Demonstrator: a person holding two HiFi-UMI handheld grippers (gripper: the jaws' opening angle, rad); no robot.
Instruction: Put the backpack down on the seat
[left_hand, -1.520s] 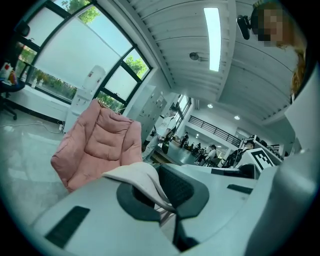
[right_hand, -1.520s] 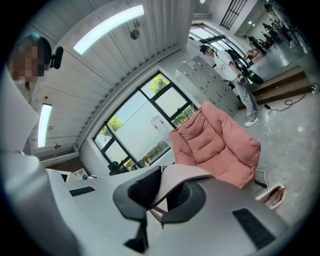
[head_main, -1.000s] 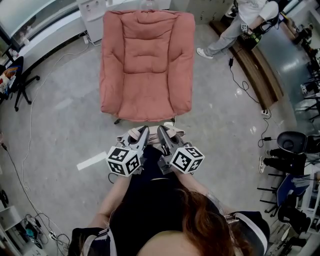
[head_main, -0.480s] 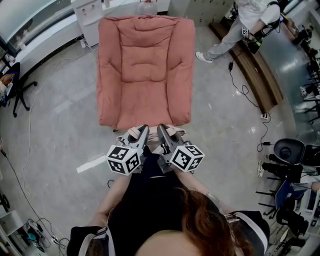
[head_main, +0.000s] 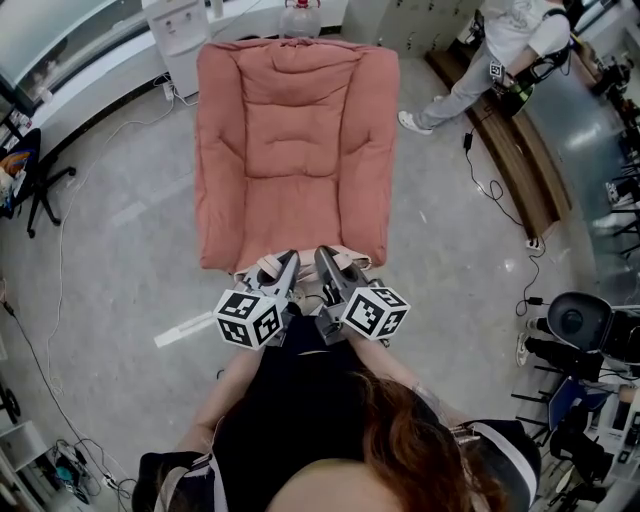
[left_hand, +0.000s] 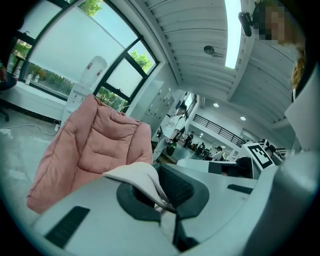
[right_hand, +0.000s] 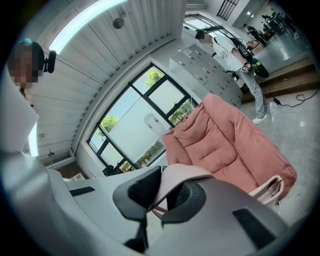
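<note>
A pink cushioned seat (head_main: 295, 140) stands on the grey floor straight ahead, its front edge just beyond my gripper tips. My left gripper (head_main: 289, 260) and right gripper (head_main: 323, 257) are side by side, each shut on a pale beige strap of the backpack (head_main: 352, 263), which hangs below them and is mostly hidden. In the left gripper view the strap (left_hand: 139, 176) loops out of the left gripper (left_hand: 167, 204), with the seat (left_hand: 95, 145) behind. In the right gripper view the strap (right_hand: 176, 179) runs through the right gripper (right_hand: 156, 202); the backpack body (right_hand: 269, 190) hangs before the seat (right_hand: 227, 142).
A person in white (head_main: 505, 40) stands at the upper right beside a long wooden bench (head_main: 515, 150) with cables (head_main: 485, 185) on the floor. A water dispenser (head_main: 180, 40) stands behind the seat. Dark chairs (head_main: 585, 325) crowd the right edge; another chair (head_main: 30, 165) is at the left.
Both grippers, still shut on the straps, have moved forward toward the seat; its front edge now lies right at their tips. The person at the upper right has shifted slightly.
</note>
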